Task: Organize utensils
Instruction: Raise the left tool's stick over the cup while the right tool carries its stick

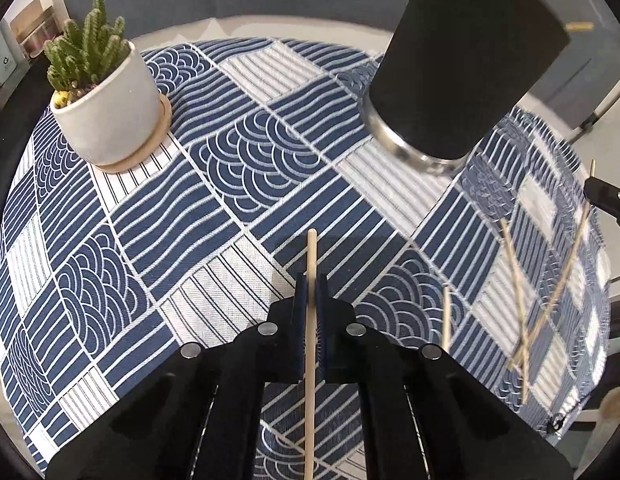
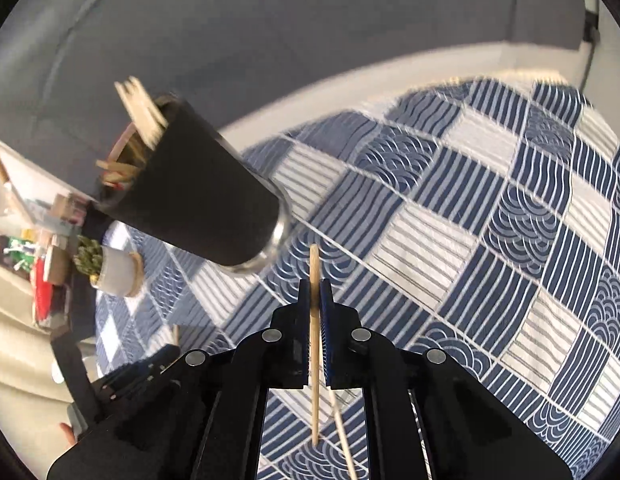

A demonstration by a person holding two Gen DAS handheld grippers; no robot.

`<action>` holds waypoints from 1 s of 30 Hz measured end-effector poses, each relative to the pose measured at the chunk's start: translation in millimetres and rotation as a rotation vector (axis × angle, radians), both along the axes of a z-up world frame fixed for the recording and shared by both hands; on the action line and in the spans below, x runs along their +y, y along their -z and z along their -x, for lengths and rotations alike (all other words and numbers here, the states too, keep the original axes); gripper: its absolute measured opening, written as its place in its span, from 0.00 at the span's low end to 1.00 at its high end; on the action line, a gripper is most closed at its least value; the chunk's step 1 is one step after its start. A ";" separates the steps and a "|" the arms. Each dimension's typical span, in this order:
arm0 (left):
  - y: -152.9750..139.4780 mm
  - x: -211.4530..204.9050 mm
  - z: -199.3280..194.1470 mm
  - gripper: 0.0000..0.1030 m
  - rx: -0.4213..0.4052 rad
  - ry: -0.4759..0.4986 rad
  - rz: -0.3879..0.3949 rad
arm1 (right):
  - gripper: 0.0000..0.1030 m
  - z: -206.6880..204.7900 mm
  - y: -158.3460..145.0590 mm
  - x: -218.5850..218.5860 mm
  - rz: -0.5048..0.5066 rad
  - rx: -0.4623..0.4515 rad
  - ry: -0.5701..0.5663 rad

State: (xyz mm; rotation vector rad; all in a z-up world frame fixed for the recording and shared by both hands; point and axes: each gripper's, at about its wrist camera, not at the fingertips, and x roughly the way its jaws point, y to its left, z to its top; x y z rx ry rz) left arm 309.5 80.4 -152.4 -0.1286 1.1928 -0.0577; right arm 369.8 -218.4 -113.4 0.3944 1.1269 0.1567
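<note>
Pinched between the nearly closed blue pads of the left gripper (image 1: 311,300): one wooden chopstick (image 1: 310,320), running lengthwise along the fingers, tip poking out in front toward the black holder (image 1: 465,60). Same on the other side: right gripper (image 2: 314,300) clamped thin on a second chopstick (image 2: 314,328), tip pointing up past the pads, tail hanging down over the cloth. Beyond both tips, the black holder with a metal base ring, standing on the blue patterned tablecloth (image 1: 230,152), already stuffed with wooden sticks (image 2: 140,108) at its mouth in the right view. To the right of the holder, nearer the camera in the left view: loose chopsticks (image 1: 549,292) lying crossed on the cloth, plus one more (image 1: 445,320) just beside the left fingers. Far left of the holder, a potted cactus (image 1: 102,92) on a wooden saucer, well apart. Likely step: carrying both sticks to the holder. Best done one gripper at a time, lifting above the rim, tipping each stick near upright, lowering the tip inside among the others before letting go. Worth watching: the crowded mouth, and a knock against the rim that could tip the holder.
</note>
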 end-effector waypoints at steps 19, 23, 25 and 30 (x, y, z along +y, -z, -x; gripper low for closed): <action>-77.4 2.0 -1.6 0.05 -0.160 0.002 0.007 | 0.05 11.5 -106.0 15.7 0.028 -0.314 -0.112; -105.7 2.2 -8.5 0.04 -0.211 0.004 0.031 | 0.05 13.2 -133.1 16.2 0.047 -0.365 -0.123; -123.0 -0.4 -13.2 0.05 -0.247 0.015 0.020 | 0.05 14.7 -146.8 16.4 0.058 -0.390 -0.118; -161.1 -5.5 -30.0 0.05 -0.325 0.050 0.052 | 0.05 19.4 -186.0 21.7 0.101 -0.465 -0.121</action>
